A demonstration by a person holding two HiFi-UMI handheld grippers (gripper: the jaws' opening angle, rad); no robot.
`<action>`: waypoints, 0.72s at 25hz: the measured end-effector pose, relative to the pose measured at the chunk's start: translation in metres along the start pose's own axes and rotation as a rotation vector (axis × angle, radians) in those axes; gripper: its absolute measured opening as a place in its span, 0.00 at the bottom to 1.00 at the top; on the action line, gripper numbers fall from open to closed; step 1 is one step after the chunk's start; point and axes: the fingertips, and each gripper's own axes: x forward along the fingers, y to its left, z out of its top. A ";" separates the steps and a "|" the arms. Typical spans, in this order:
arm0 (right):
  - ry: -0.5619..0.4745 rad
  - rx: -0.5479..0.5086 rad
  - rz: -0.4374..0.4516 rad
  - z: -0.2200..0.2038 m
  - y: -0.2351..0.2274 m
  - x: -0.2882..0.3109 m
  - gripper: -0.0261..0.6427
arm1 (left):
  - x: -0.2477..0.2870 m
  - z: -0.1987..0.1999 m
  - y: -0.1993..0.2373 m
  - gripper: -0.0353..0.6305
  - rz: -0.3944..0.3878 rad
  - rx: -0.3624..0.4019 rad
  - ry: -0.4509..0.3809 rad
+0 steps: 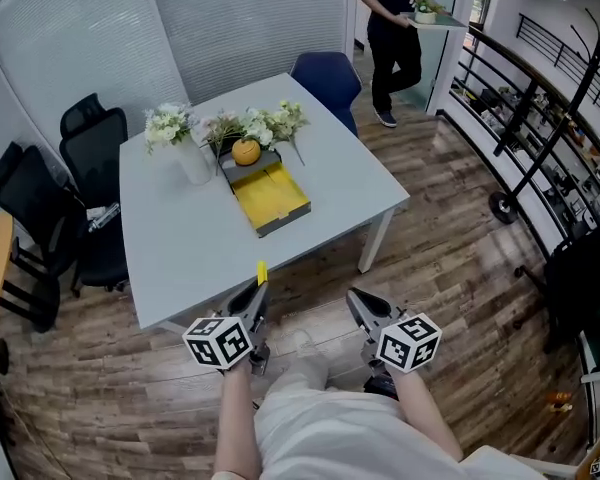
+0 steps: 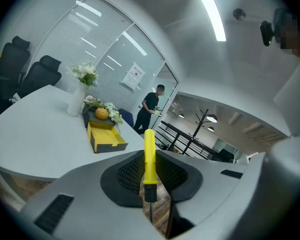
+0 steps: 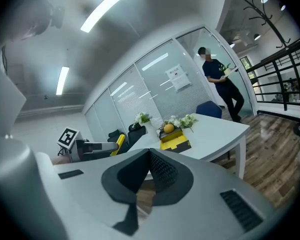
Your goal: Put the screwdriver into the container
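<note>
Nearest the head camera, above the person's lap, are the two grippers, both short of the near edge of the tabletop [image 1: 195,243]. The left gripper [image 1: 259,290] is clamped on the screwdriver [image 2: 149,156]. The ribbed pads hold the yellow handle close to its black collar. The handle end projects forward past the jaw tips, and the metal shaft points back toward the gripper body. The right gripper [image 1: 354,300] has its jaws together with nothing between them.

The container [image 1: 271,194], a shallow open-topped tray with a yellow floor and dark walls, lies toward the middle of the tabletop, well apart from the screwdriver. An orange [image 1: 246,151] sits at its far end, so the nearer part of the floor is the free area.

Handling assessment: the screwdriver appears light and rigid, so it should neither sag nor deform. The smooth plastic handle is the likely weak point, as it may pivot or slide between the pads. The present hold on the handle near the collar looks suitable. Lower the screwdriver close to the container floor before opening the jaws, since a round handle is likely to roll.
</note>
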 end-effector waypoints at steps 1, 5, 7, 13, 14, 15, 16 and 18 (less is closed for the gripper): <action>0.009 -0.001 0.003 0.001 -0.003 0.006 0.06 | 0.005 0.002 0.004 0.16 0.004 -0.005 -0.002; 0.048 -0.004 0.013 0.006 -0.021 0.037 0.06 | 0.031 0.012 0.027 0.16 0.022 -0.034 0.001; 0.072 0.001 0.012 0.008 -0.035 0.056 0.06 | 0.049 0.016 0.041 0.16 0.035 -0.051 0.009; 0.143 -0.005 0.008 0.026 -0.085 0.129 0.06 | 0.116 0.044 0.093 0.16 0.067 -0.093 0.028; 0.152 -0.012 0.010 0.032 -0.092 0.143 0.06 | 0.127 0.050 0.102 0.16 0.072 -0.098 0.032; 0.160 -0.016 0.012 0.038 -0.099 0.157 0.06 | 0.138 0.056 0.111 0.16 0.079 -0.104 0.036; 0.166 -0.018 0.014 0.045 -0.106 0.170 0.06 | 0.149 0.062 0.120 0.16 0.085 -0.110 0.041; 0.174 -0.020 0.020 0.057 -0.119 0.195 0.06 | 0.169 0.074 0.136 0.16 0.092 -0.120 0.049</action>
